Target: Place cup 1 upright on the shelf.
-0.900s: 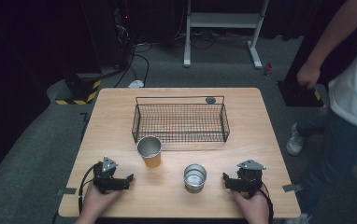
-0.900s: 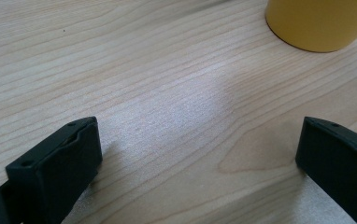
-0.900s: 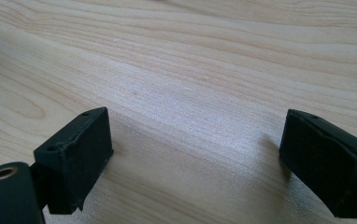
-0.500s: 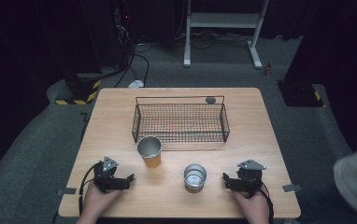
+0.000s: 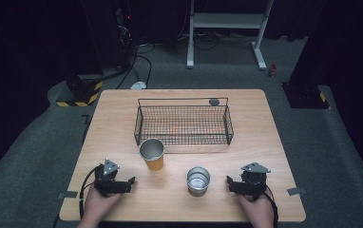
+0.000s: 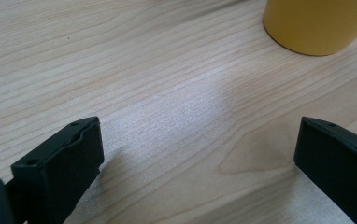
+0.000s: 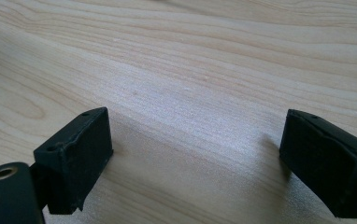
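Note:
A yellow cup (image 5: 152,154) with a metal inside stands upright near the table's front, left of centre; its base (image 6: 316,25) shows at the top right of the left gripper view. A short metal cup (image 5: 198,179) stands to its right. A black wire basket (image 5: 183,123) sits behind both. My left gripper (image 5: 130,183) rests on the table at the front left, open, jaws apart over bare wood (image 6: 195,154). My right gripper (image 5: 229,184) rests at the front right, open, nothing between its jaws (image 7: 195,154), just right of the metal cup.
A small grey round object (image 5: 213,101) lies behind the basket's far rim. The wooden table (image 5: 265,137) ends close behind the hands at the front edge. Cables and a white frame stand on the dark floor beyond.
A person standing at the right of the table has walked out of view. Both grippers and the cups have stayed where they were.

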The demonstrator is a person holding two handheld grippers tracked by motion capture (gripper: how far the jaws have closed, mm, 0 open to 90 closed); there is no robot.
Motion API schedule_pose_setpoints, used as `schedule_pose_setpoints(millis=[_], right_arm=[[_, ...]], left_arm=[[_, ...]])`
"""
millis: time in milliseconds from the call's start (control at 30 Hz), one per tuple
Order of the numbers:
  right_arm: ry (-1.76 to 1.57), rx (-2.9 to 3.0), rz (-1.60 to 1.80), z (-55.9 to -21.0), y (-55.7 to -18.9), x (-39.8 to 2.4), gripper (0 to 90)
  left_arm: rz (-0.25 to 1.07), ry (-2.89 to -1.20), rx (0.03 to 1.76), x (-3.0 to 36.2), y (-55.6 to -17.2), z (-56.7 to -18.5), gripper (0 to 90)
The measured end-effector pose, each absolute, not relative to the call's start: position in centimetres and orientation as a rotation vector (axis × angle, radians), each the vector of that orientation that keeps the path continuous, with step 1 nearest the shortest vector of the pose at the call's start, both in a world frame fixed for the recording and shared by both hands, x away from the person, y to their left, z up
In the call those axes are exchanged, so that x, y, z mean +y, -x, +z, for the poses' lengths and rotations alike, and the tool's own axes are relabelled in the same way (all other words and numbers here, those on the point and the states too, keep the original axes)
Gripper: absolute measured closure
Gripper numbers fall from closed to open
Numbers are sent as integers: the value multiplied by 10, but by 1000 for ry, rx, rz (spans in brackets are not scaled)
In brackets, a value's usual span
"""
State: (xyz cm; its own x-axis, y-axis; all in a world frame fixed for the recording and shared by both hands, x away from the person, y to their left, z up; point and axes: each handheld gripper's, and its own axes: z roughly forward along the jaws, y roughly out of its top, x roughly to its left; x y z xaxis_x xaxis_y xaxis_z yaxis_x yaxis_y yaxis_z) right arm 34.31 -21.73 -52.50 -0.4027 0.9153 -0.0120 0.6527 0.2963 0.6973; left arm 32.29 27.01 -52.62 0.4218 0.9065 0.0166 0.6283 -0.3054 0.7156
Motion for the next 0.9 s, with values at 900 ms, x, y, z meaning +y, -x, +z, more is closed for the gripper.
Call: schedule_pose_setpoints(millis=[900], right_arm=[[-1403, 2158, 870, -525, -343, -217, 91]], left_arm=[[535, -1921, 1186, 271, -310, -511, 20]])
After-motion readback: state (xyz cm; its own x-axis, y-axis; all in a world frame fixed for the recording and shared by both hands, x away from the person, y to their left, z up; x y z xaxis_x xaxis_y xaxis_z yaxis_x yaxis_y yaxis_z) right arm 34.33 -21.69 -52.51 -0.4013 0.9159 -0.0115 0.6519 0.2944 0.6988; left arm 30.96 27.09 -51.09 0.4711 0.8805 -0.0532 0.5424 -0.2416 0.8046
